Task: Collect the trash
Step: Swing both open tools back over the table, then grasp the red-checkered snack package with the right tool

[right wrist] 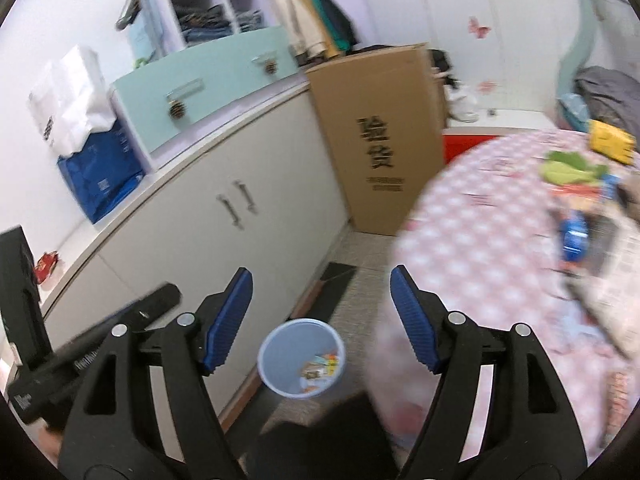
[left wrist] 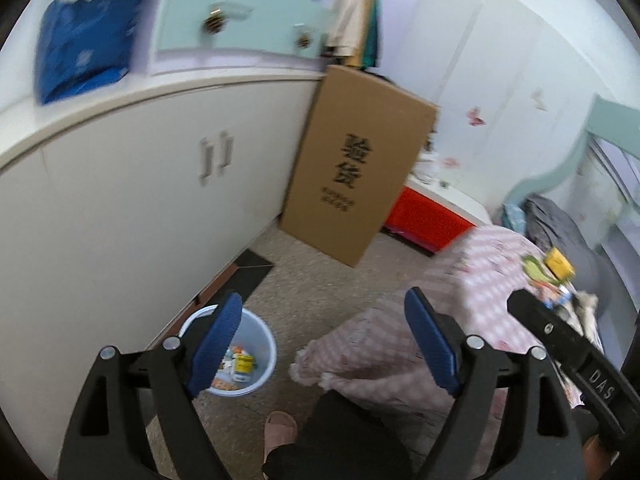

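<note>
Both tongs stand apart and empty, the left tongs (left wrist: 324,344) and the right tongs (right wrist: 322,316) raised over the floor. Below and between their pads sits the pale blue bin (right wrist: 301,357), already holding a few wrappers. Off to their right, more wrappers (right wrist: 576,236) lie scattered on the pink bed (right wrist: 472,240), probably the next trash to fetch.
</note>
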{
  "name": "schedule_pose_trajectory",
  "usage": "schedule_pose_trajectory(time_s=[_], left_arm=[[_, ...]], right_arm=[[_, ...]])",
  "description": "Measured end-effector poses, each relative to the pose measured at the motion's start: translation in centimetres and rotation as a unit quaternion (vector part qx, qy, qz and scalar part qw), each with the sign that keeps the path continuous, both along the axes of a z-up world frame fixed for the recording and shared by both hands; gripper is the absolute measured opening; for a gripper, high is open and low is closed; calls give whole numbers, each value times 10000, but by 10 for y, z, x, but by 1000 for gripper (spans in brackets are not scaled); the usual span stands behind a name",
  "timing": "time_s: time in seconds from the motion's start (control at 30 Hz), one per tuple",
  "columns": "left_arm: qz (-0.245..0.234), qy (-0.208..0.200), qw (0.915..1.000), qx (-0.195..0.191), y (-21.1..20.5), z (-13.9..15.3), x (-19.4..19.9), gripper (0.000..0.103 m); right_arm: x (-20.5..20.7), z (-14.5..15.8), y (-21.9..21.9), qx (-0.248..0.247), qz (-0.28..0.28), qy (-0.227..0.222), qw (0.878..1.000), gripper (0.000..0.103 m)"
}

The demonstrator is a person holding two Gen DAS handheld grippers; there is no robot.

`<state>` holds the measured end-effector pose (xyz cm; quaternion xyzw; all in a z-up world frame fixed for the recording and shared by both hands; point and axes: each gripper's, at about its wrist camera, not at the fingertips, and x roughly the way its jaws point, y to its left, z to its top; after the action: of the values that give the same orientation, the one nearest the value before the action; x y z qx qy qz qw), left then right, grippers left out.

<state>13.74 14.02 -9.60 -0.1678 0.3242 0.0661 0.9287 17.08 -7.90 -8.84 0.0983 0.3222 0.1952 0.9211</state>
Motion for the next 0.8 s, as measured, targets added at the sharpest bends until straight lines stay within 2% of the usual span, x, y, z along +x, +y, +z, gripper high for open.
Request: schedule_pose_trajectory(time_s=[0.2,0.33,0.4,0.53,0.57,0.63,0.67,0.7,0.8], left_arm=[[-737,-26,9968,294,-71,8,-1,82],[-1142,48,9924,445,-111,7,1,83],[-1284,67,9904,499,-126,5,2,83],[-1496,143,9868,595,-152,3,3,83],[-1545,172,9859,611,-158,3,4,83],[-1634,223,9844,612,-170,1,7,83],[-1663,246,9838,620,-174,1,9,83],[-1704,262,9830,633,-179,1,10,83],[-1837,306,9802,674,-198,0,14,83]], right_arm=[[-30,-14,-82,-320,-738,227,9965,71],[-42,-28,-118,-828,-1083,486,9895,71],[-45,-37,-128,-1059,-1092,641,9863,71],[-47,-49,-139,-1181,-1020,834,9842,71],[-50,-49,-141,-1216,-1011,846,9838,68],[-53,-51,-146,-1373,-1030,776,9821,50],[-54,-50,-149,-1434,-1063,763,9810,36],[-55,-50,-153,-1380,-1052,771,9818,27],[-57,-49,-171,-1117,-1014,781,9855,21]])
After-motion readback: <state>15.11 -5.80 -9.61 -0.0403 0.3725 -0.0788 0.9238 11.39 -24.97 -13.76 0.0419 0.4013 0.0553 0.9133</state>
